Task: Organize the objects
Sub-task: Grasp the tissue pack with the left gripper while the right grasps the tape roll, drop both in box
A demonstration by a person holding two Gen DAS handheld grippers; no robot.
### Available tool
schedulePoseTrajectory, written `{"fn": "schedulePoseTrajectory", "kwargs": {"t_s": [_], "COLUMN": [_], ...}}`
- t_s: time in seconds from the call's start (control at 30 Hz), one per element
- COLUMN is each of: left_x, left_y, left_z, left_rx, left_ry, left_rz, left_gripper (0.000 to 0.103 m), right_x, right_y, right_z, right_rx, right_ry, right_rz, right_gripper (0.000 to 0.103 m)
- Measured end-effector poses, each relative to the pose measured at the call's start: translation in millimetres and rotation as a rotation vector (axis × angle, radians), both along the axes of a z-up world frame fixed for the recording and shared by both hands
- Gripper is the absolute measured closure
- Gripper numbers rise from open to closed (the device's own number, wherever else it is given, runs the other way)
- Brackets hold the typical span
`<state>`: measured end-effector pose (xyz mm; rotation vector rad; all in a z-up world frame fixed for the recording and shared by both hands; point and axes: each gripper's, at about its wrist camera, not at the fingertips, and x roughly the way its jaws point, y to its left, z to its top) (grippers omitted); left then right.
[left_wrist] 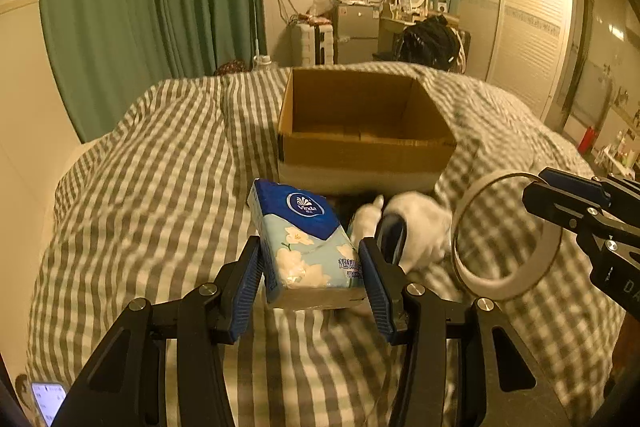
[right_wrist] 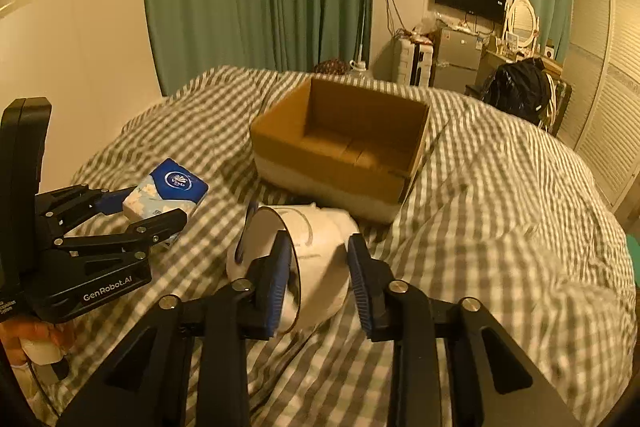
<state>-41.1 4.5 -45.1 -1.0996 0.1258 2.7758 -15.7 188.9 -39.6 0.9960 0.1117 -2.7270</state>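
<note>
Two pads of left hand-held gripper clamping tissue pack.

Tissue pack left of tape roll, box behind (on bed)

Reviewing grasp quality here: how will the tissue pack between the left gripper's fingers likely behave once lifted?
The tissue pack looks soft and plastic-wrapped, so it probably squashes a bit and may slip between the left gripper pads. It seems light for its size. Held near one end, its far end might sag toward the bedcover.
</note>
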Motion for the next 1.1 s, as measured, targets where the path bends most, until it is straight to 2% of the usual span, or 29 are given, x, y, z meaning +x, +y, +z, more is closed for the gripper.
{"fn": "schedulePoseTrajectory", "kwargs": {"t_s": [0.1, 0.13, 0.17, 0.4, 0.57, 0.73, 0.83, 0.97, 1.1], "left_x": [-14, -16, -22, -73, -124, -179, -211, -246, -266], "left_y": [3, 3, 3, 4, 5, 12, 18, 29, 36], "left_z": [14, 18, 23, 50, 63, 72, 65, 33, 2], "left_rx": [0.005, 0.009, 0.014, 0.032, 0.06, 0.057, 0.06, 0.074, 0.095], "left_ry": [0.013, 0.017, 0.021, 0.039, 0.04, 0.067, 0.06, 0.001, -0.056], "left_rz": [-0.013, -0.016, -0.016, -0.02, -0.046, -0.076, -0.102, -0.128, -0.138], "left_gripper": [0.053, 0.053, 0.053, 0.053, 0.053, 0.053, 0.053, 0.053, 0.053], "right_x": [-11, -15, -18, -58, -107, -158, -194, -239, -274], "right_y": [3, 3, 5, 18, 32, 35, 36, 35, 34], "right_z": [16, 20, 24, 55, 80, 92, 91, 73, 33], "right_rx": [0.004, 0.008, 0.009, 0.026, 0.04, 0.077, 0.082, 0.088, 0.09], "right_ry": [0.016, 0.022, 0.025, 0.057, 0.078, 0.092, 0.084, 0.051, -0.019], "right_rz": [0.003, 0.002, 0.001, -0.022, -0.051, -0.079, -0.083, -0.083, -0.071], "right_gripper": [0.082, 0.09, 0.092, 0.093, 0.093, 0.093, 0.093, 0.093, 0.093]}}
